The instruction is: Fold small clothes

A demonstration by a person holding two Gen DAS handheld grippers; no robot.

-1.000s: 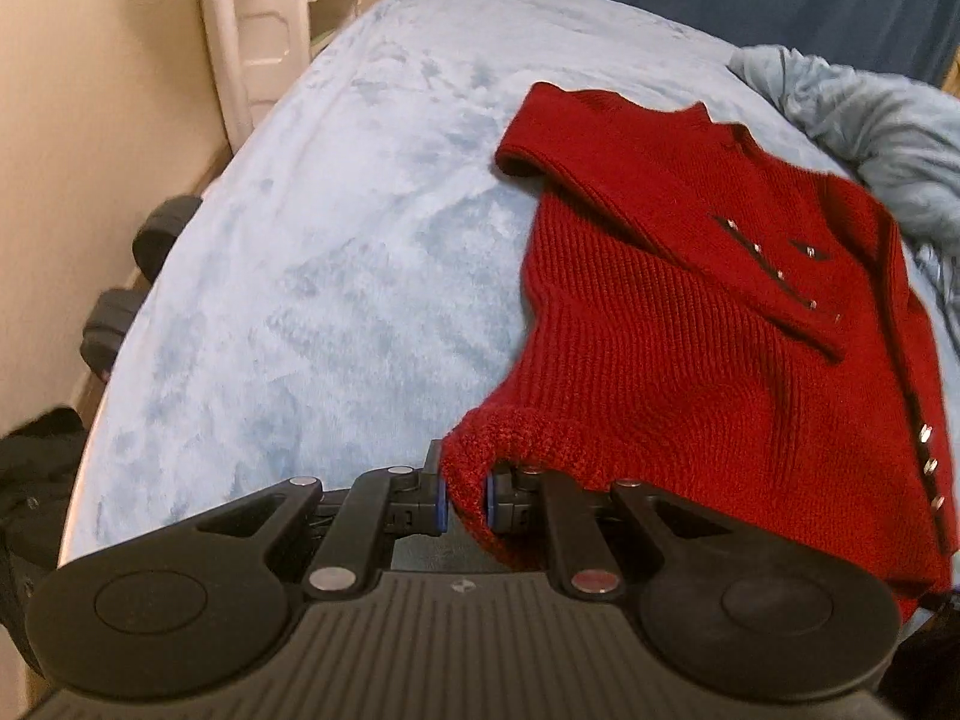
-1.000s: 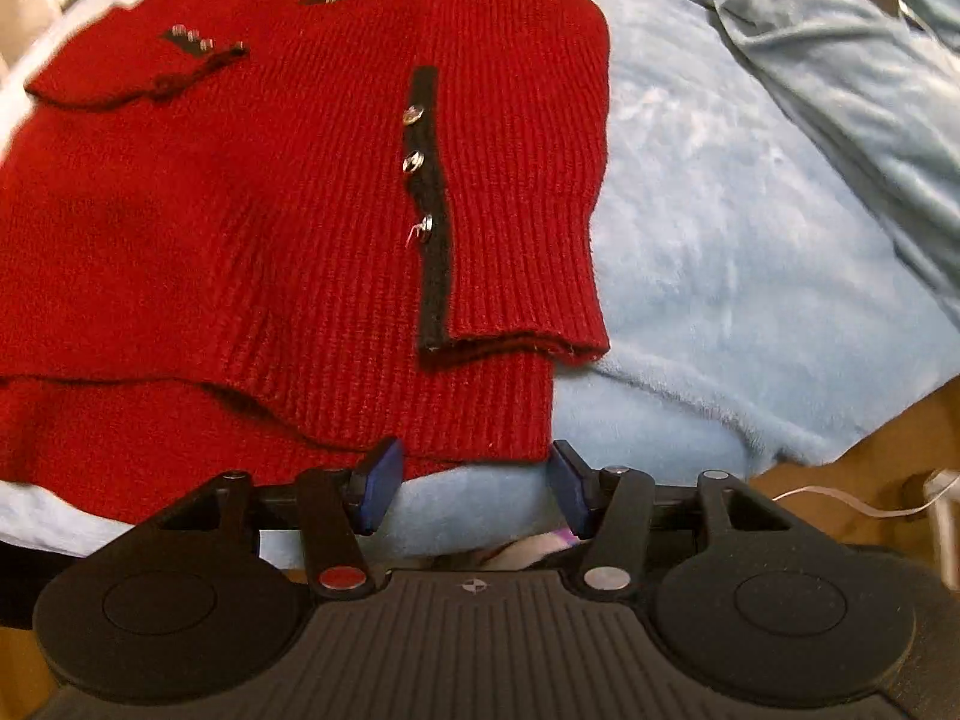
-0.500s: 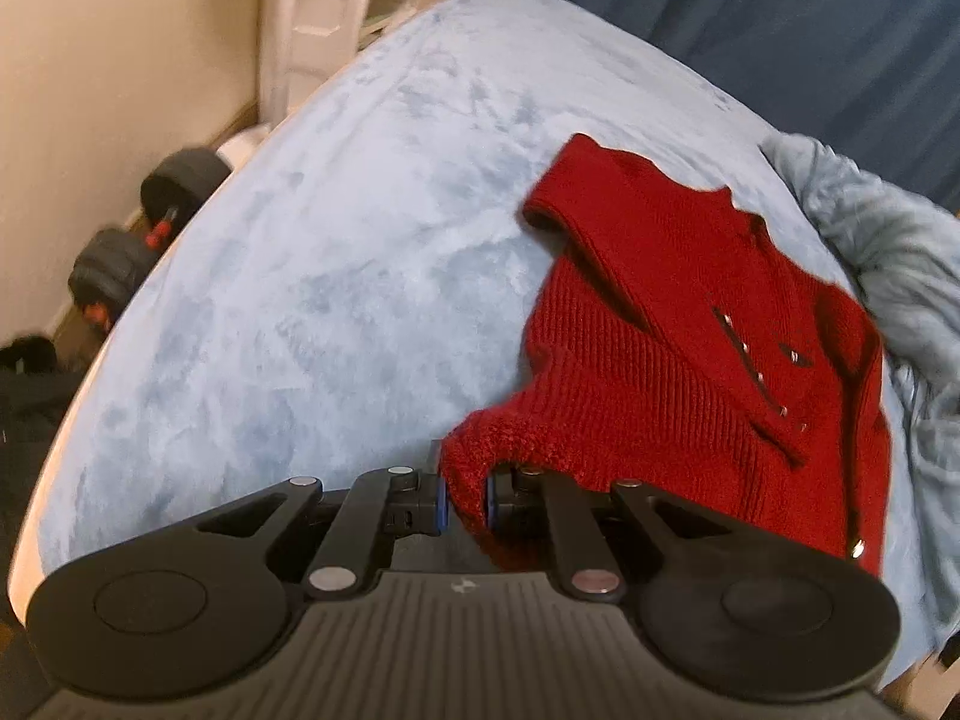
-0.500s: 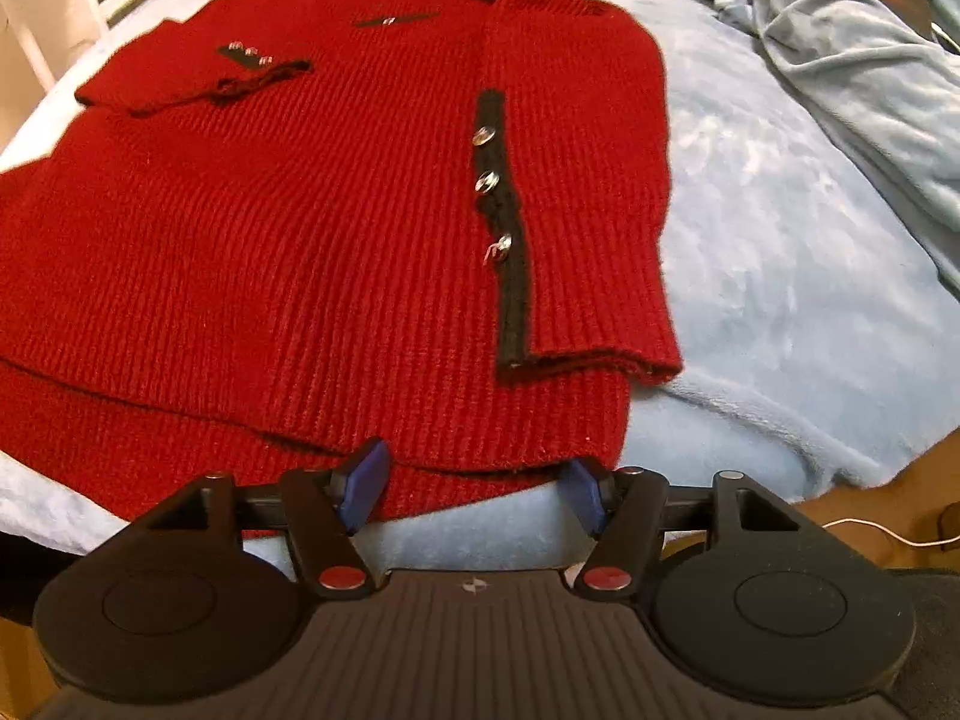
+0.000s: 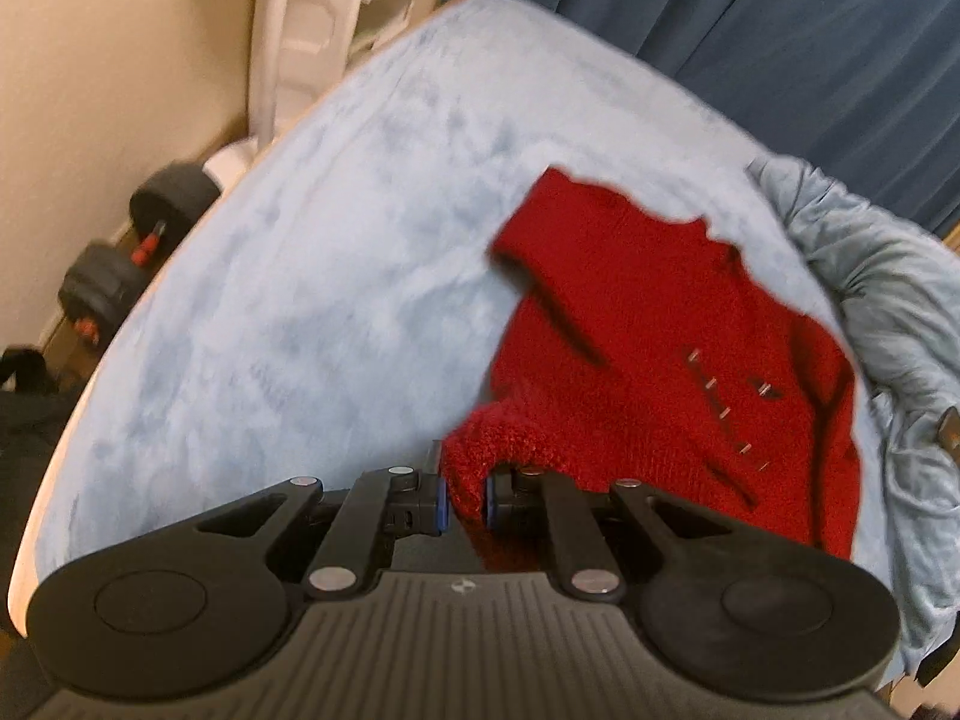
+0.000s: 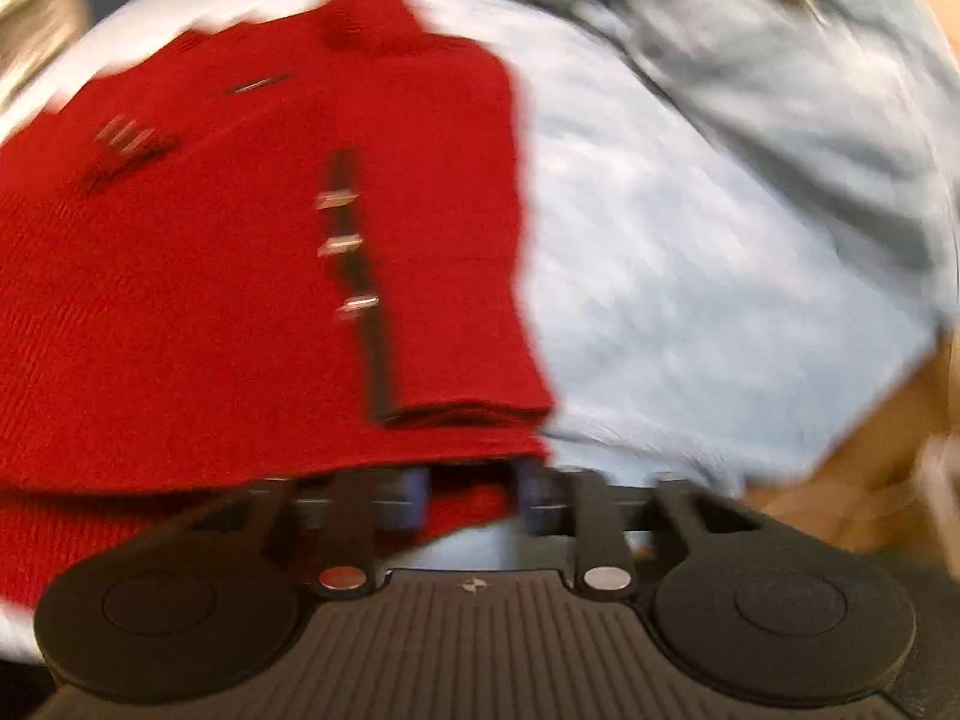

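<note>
Gripping red sweater [image 5: 648,324] hem: left tool [image 5: 463,495] | right tool [image 6: 471,501] just closed on hem | no readable writing

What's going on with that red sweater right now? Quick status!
Left gripper shut on red knit sweater hem. Right gripper just closing on hem. Crumpled grey-blue cloth alongside.

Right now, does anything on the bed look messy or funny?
Yes. The red sweater isn't flat: the left claw pinches its hem corner up into a bump. A crumpled blue blanket is heaped beside it. The right-wrist picture is too blurry to judge more.
</note>
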